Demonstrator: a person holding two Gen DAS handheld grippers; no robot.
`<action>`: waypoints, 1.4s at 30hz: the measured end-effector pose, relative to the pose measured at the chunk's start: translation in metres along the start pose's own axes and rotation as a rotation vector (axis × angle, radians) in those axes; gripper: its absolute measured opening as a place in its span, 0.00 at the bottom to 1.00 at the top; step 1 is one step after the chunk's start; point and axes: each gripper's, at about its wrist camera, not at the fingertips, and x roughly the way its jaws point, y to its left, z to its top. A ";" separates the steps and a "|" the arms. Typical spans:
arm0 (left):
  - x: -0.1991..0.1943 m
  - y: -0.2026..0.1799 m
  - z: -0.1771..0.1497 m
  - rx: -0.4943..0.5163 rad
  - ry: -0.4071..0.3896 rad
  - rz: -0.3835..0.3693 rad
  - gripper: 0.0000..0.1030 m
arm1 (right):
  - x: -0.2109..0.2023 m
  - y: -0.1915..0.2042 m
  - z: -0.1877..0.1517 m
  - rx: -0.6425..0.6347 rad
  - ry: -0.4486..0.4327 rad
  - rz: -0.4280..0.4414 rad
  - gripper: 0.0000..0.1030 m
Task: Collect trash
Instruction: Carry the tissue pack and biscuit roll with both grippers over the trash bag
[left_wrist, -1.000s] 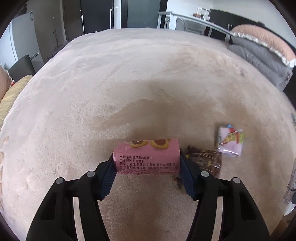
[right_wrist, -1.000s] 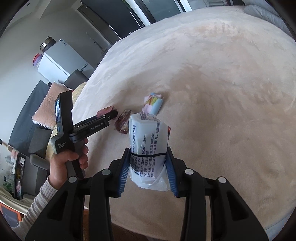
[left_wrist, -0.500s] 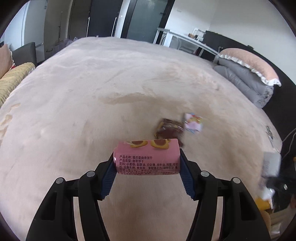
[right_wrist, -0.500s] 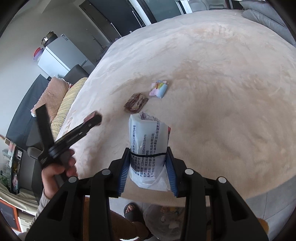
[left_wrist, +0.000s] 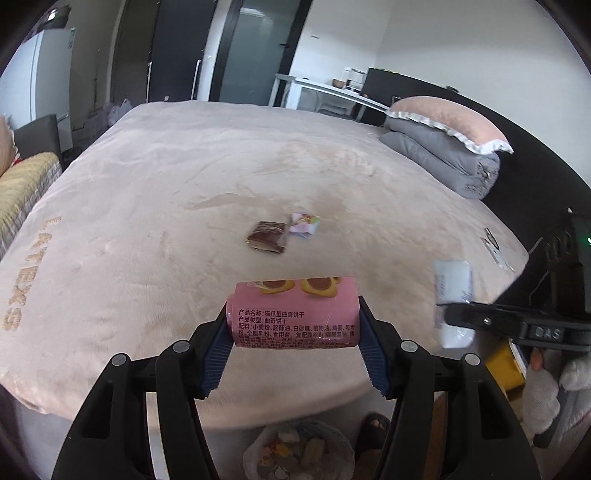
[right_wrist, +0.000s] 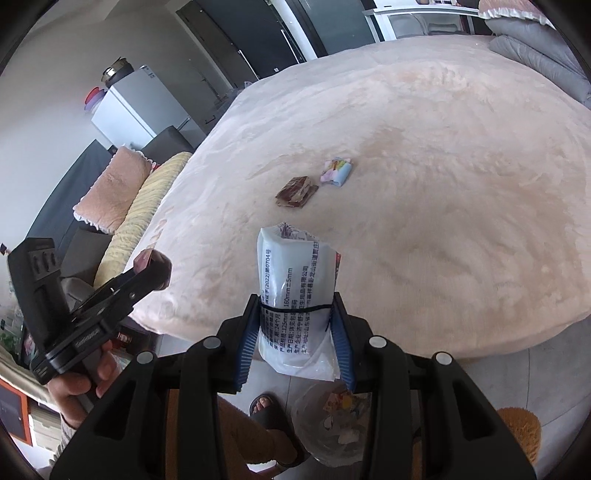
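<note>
Here the left gripper (left_wrist: 293, 332) is clamped across a pink biscuit packet (left_wrist: 294, 314), its blue pads (left_wrist: 216, 354) pressing both ends, held in the air over the near edge of the bed (left_wrist: 147, 221). Beneath it on the floor sits a trash bag (left_wrist: 295, 454), open and holding scraps, with a slippered foot (left_wrist: 373, 428) just beside it. Farther out on the beige blanket lie a brown wrapper (left_wrist: 266, 237) and, touching its right corner, a pastel wrapper (left_wrist: 303, 224); both are well apart from either gripper. A grey folded quilt (left_wrist: 439, 158) with a pink pillow (left_wrist: 443, 118) on top sits at the bed's far right. To the right, the right gripper (right_wrist: 295, 341) is closed on a white plastic packet (right_wrist: 295, 295) standing upright between its jaws, a thin black band around it. It hangs past the bed's edge, above the same bag (right_wrist: 332, 428) seen from the right wrist view
</note>
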 end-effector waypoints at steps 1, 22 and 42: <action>-0.006 -0.004 -0.003 0.004 -0.002 -0.005 0.59 | -0.003 0.002 -0.003 -0.007 -0.001 -0.002 0.37; -0.027 -0.044 -0.078 0.006 0.093 -0.062 0.59 | -0.006 0.008 -0.079 -0.025 0.085 -0.005 0.37; 0.019 -0.033 -0.144 -0.075 0.267 -0.080 0.59 | 0.042 -0.015 -0.133 0.008 0.259 -0.052 0.37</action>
